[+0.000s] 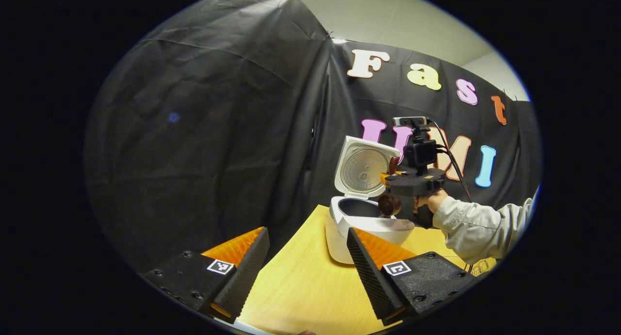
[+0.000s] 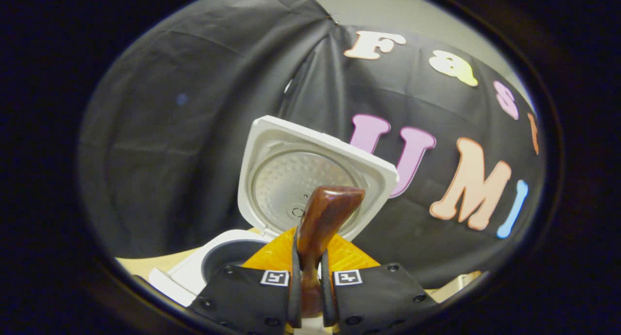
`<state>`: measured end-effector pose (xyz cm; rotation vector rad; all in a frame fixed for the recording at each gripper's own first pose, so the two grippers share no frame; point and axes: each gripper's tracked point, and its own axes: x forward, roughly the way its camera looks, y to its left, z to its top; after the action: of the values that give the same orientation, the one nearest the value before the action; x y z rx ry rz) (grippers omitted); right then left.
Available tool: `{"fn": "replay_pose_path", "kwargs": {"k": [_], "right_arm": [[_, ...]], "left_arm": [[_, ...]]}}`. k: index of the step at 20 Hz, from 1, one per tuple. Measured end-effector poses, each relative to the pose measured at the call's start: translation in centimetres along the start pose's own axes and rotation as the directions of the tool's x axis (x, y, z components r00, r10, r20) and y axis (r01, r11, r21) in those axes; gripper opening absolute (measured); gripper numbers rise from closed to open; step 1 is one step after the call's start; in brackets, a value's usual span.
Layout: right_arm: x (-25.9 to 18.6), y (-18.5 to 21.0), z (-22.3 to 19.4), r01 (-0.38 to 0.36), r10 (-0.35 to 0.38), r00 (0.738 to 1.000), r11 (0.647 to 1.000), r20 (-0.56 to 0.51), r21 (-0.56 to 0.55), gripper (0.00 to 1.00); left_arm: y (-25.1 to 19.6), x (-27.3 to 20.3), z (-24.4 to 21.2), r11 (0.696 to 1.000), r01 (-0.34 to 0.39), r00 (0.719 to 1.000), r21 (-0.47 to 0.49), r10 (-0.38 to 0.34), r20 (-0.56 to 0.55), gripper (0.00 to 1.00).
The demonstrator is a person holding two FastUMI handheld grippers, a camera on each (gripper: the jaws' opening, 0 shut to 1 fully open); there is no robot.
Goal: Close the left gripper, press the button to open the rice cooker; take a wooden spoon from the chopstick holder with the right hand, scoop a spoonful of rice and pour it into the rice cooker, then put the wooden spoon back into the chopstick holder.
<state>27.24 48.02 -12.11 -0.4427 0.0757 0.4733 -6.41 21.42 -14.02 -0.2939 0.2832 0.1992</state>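
Right gripper (image 2: pixel 309 296) clamping glossy wooden spoon (image 2: pixel 320 218); left gripper (image 1: pixel 305 262) hanging open; white rice cooker (image 1: pixel 361 223) standing with lid raised, dark pot showing.

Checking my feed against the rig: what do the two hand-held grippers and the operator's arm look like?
Left hand-held gripper: two wedge-shaped fingers with ribbed inner faces on black bolted blocks, each block bearing a square black-and-white marker. Right hand-held gripper: black body with a camera on top and black cables trailing off. The person's sleeve is light grey.

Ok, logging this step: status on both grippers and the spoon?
Left hand-held gripper open, idle. Right hand-held gripper shut on brown wooden spoon, over open white rice cooker. Nothing in the way.
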Motion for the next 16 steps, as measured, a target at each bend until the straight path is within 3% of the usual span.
{"fn": "replay_pose_path", "kwargs": {"k": [2, 4, 7, 10, 16], "right_arm": [[-0.3, -0.2, 0.7, 0.007, -0.005, 0.999, 0.998, 0.035, -0.06, 0.21], [-0.6, -0.4, 1.4, 0.001, 0.003, 0.998, 0.997, 0.056, -0.071, 0.2], [-1.8, -0.2, 1.3, -0.069, 0.069, 0.998, 0.99, 0.008, 0.119, 0.2], [-3.2, -1.6, 3.1, -0.113, 0.115, 0.993, 0.934, 0.012, 0.34, 0.19], [-8.0, -6.3, 5.0, -0.138, 0.122, 0.99, 0.841, 0.065, 0.524, 0.19]], "left_arm": [[-0.2, 0.0, 0.0, 1.0, 0.003, 1.0, 0.002, -0.003, 0.004, 0.93], [-0.4, 0.0, 0.1, 1.0, 0.006, 1.0, 0.001, -0.006, 0.006, 0.96], [-1.1, 0.3, 0.2, 1.0, 0.017, 1.0, -0.008, -0.017, 0.014, 0.92], [-1.9, 0.9, 1.0, 0.999, 0.035, 0.999, -0.002, -0.034, 0.031, 0.93], [-5.0, 3.4, 4.1, 0.994, 0.103, 0.991, 0.026, -0.105, 0.077, 0.97]]}}
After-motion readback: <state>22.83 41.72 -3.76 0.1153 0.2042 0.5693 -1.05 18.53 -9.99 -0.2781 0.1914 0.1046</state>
